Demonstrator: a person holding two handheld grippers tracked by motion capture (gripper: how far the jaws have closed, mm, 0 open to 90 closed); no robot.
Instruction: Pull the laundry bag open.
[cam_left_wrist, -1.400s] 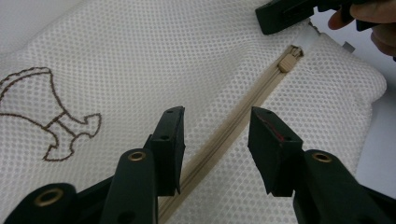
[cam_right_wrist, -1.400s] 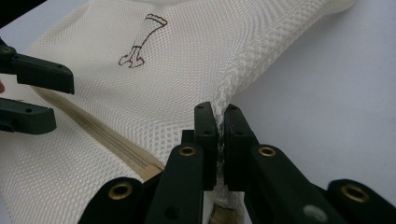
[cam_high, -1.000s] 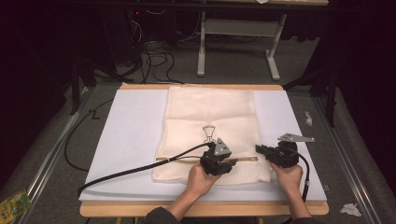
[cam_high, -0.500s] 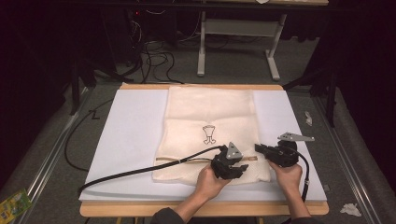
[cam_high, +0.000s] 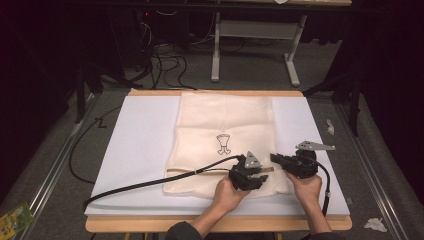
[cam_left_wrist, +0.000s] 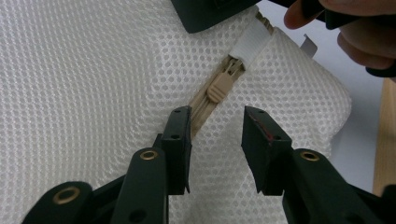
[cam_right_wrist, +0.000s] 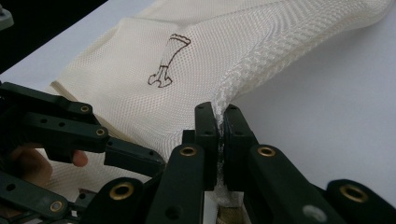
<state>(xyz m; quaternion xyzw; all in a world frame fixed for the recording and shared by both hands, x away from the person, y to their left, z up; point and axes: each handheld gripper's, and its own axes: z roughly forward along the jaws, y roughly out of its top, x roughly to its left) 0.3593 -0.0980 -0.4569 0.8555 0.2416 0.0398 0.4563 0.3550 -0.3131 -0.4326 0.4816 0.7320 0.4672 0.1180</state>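
Observation:
A cream mesh bag (cam_high: 225, 125) with a small dark drawing lies flat on the white board (cam_high: 140, 145). Its beige zipper (cam_left_wrist: 200, 106) runs along the near edge, with the zipper pull (cam_left_wrist: 219, 87) just below a white tab (cam_left_wrist: 250, 42). My left gripper (cam_left_wrist: 217, 122) hovers open over the mesh, its jaws having just closed a little. The pull lies ahead of the jaws, not between them. My right gripper (cam_right_wrist: 220, 116) is shut on a pinched fold of the bag's corner. In the high view the left gripper (cam_high: 262, 175) faces the right gripper (cam_high: 275, 158) closely.
The board rests on a wooden table whose edge (cam_high: 150, 225) shows at the front. The left gripper's black cable (cam_high: 150, 185) trails across the bag and board to the left. Dark floor, cables and a table frame (cam_high: 250, 45) lie beyond.
My left gripper has slid a short way right along the bag's near edge, toward the right gripper. The right gripper has kept still on the fold.

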